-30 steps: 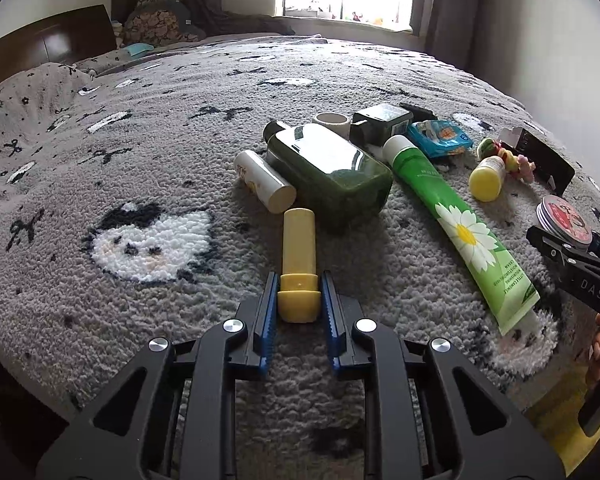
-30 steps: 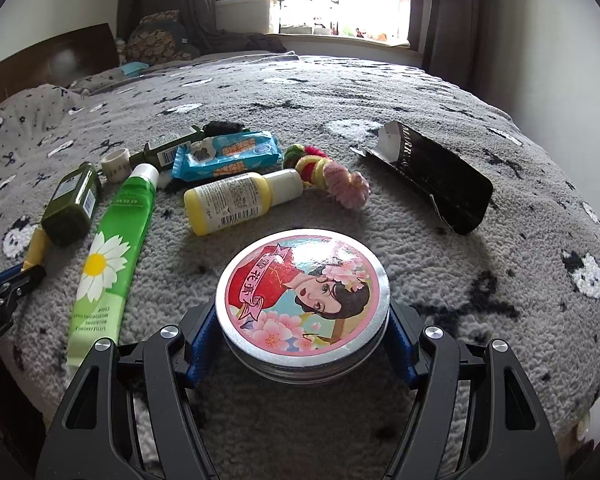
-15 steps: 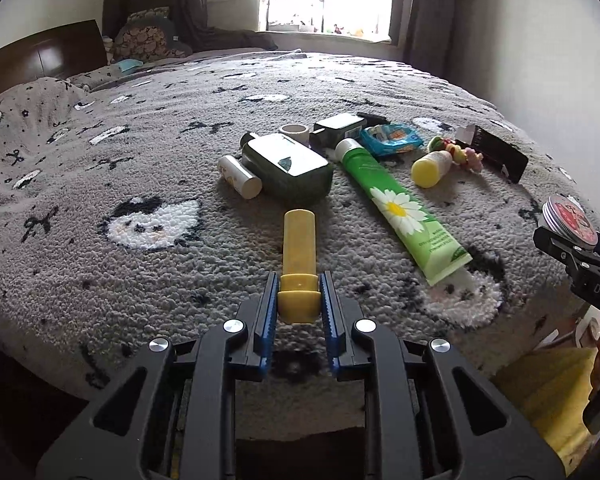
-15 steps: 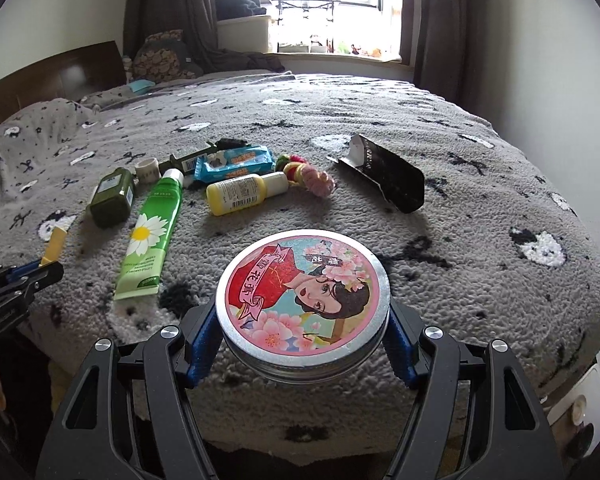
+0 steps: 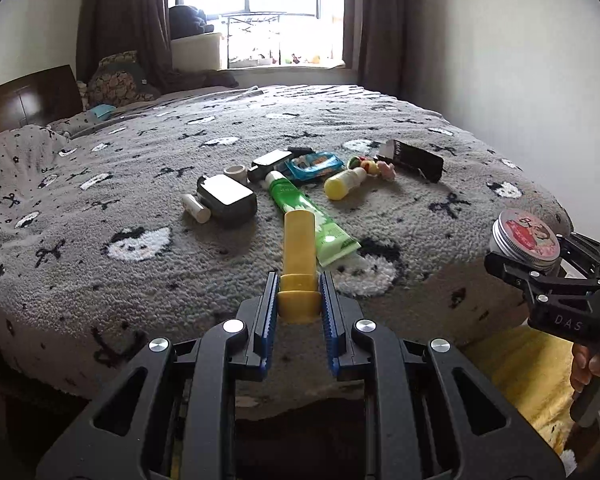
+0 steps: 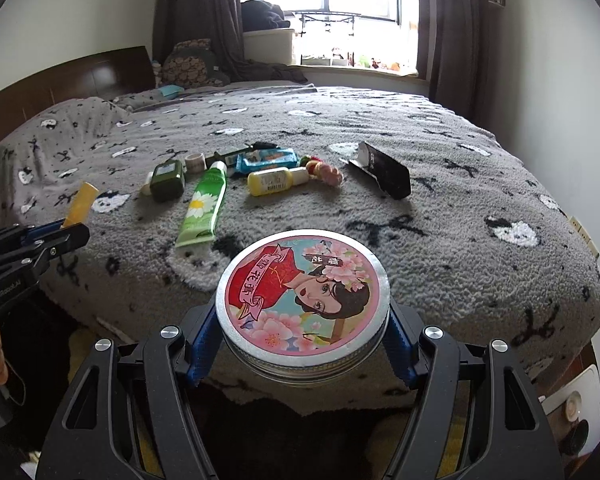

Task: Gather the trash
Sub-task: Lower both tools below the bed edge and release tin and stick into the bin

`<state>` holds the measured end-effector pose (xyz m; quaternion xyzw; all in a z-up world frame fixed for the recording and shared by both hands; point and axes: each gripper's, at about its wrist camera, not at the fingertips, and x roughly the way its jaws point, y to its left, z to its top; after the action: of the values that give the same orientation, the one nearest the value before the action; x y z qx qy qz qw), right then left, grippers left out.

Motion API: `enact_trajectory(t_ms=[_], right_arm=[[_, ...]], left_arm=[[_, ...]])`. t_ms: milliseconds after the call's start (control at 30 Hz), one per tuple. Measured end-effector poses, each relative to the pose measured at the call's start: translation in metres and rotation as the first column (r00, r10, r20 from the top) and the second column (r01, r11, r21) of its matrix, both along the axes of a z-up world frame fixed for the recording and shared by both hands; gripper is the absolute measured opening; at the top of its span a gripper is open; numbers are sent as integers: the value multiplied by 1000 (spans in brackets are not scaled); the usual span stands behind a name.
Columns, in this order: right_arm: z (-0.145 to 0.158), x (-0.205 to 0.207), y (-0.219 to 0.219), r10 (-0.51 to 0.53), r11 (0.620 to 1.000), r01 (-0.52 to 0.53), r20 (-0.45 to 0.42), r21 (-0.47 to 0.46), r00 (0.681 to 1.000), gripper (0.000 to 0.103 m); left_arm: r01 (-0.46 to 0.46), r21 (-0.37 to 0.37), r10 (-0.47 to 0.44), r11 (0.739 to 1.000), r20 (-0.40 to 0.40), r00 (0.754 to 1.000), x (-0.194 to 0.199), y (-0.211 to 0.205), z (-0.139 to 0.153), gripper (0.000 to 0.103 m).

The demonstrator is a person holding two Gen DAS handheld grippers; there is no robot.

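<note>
My left gripper (image 5: 299,280) is shut on a yellow tube (image 5: 299,248) by its cap and holds it in the air off the front edge of the bed. My right gripper (image 6: 300,320) is shut on a round tin (image 6: 302,300) with a pink painted lid, also held off the bed's front edge. The tin shows in the left wrist view (image 5: 525,240) at the right; the yellow tube shows in the right wrist view (image 6: 81,204) at the left. On the grey blanket (image 5: 140,152) lie a green tube (image 6: 202,204), a dark green bottle (image 6: 167,180) and a yellow bottle (image 6: 274,181).
Also on the bed lie a blue packet (image 6: 266,160), a black carton (image 6: 384,170), a small white roll (image 6: 195,162), a white stick (image 5: 196,208) and a coloured hair tie (image 6: 324,170). A yellow thing (image 5: 528,368) lies low beside the bed. A headboard (image 6: 80,76) stands at the far left.
Both grippers have pulled back and up from the bed with their loads. The bed now lies farther away and its front edge shows in both views.
</note>
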<state>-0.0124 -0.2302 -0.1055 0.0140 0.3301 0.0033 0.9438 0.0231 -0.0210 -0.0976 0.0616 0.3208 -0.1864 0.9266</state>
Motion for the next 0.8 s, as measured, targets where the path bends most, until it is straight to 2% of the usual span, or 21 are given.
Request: enact_trajectory(t_ms=[167,333,533,800], right_arm=[[-33,-11,-2,5,1000,-4,-100,6,995,70],[-70,-15,-3,10,1000,-6,-209,21,978,70],[-112,-8,-4,13,997,11,-327,70,945,70],[-157,0,-1,23,992,33,-442,120,897,70]], left_arm=[[51,16,-49,999,-103,993,-15,-12,-36,19],[111,30,-101,993,-233,967,-22,-22,-81,19],[144,50,-115,988,-370,922,-18,-28,-133,19],[177,44,-128,983,-522,843,-9,-36,-189,19]])
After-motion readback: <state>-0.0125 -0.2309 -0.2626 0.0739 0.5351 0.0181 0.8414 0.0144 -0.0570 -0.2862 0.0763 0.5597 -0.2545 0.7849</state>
